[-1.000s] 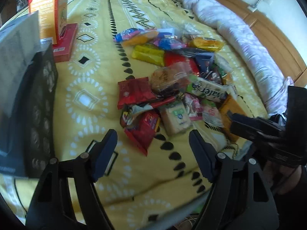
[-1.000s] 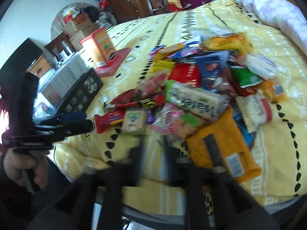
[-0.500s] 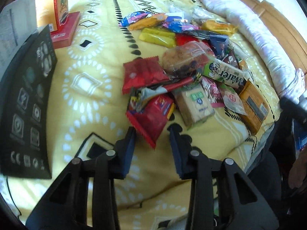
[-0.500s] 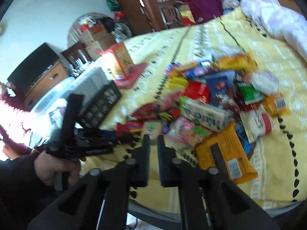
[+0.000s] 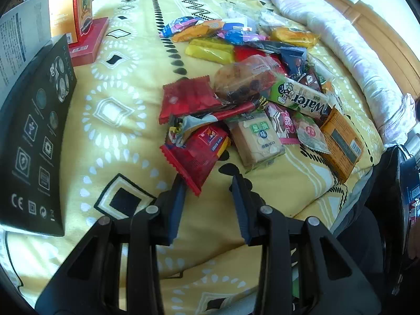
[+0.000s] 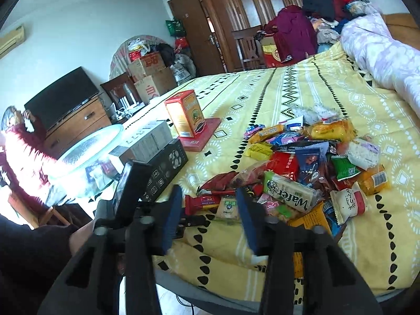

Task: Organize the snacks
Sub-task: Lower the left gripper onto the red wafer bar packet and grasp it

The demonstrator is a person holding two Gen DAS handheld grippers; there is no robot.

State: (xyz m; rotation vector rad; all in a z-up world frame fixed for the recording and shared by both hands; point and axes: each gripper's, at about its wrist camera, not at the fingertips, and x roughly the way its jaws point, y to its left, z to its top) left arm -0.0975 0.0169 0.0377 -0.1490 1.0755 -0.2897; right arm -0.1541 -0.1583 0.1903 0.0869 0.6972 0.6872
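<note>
**Near edge of the bed: both grippers over the snack heap**

Along the near edge of the bed (image 5: 126, 60), yellow patterned cover, a loose heap of snacks (image 5: 252, 99) runs from mid-bed toward this edge. Left gripper (image 5: 207, 183) hangs just short of the heap, jaws part-spread with nothing between them; a red packet (image 5: 194, 157) has its corner reaching toward the gap, pads not pressing on it. Left jaws came in from wide within the last second. Beside the red packet lies a beige cracker pack (image 5: 258, 141), then a green-and-white Wafer bar (image 5: 299, 97) and an orange packet (image 5: 341, 144) at the edge. Right gripper (image 6: 210, 202) sits above the near edge, jaws part-spread and empty, having just been opening from pressed together. Black box (image 5: 31, 141) lies at the bed's left edge; orange carton (image 6: 185, 114) stands upright on a flat red box (image 6: 202, 137) farther up that edge
</note>
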